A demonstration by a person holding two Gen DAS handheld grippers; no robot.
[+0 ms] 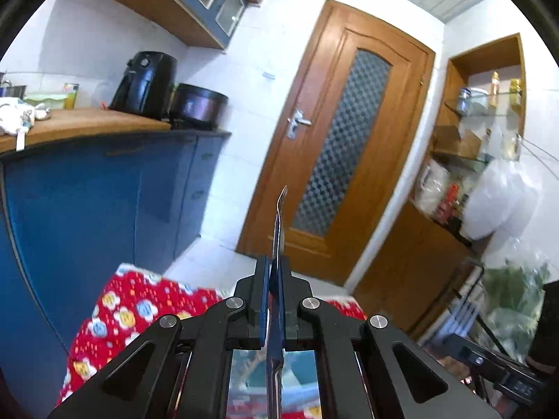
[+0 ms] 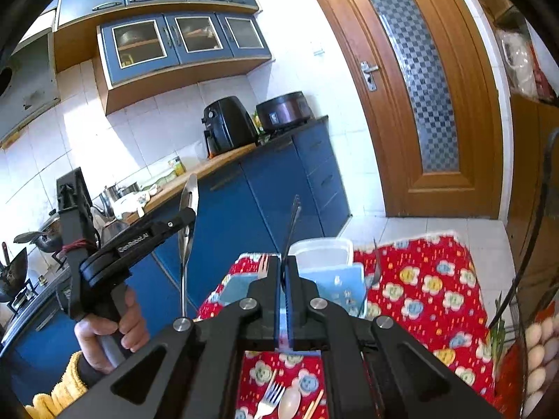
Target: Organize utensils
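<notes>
The table w/ its red flowered cloth (image 2: 429, 289) sat low in the right wrist view, in front of the blue cabinets (image 2: 265, 188). On it stood a clear lidded container (image 2: 321, 249) and a pale blue organizer box (image 2: 335, 286); whether they touched couldn't be told. A fork (image 2: 270, 398), a spoon (image 2: 290, 403) and chopsticks (image 2: 316, 405) lay loose on the cloth nearer the camera.

The left gripper (image 2: 187, 214), handle in a hand (image 2: 115, 335), was clamped on a flat metal utensil (image 2: 187, 223) held roughly upright, well above the table. The right gripper (image 2: 283, 272) was pinched on a thin dark utensil (image 2: 291, 223), prob a chopstick or slim handle, type unclear.

Step looked like carry phase: both picks made, neither placed yet. Next move calls for lowering each piece toward the organizer box, tips down, one at a time so they don't clash.
</notes>
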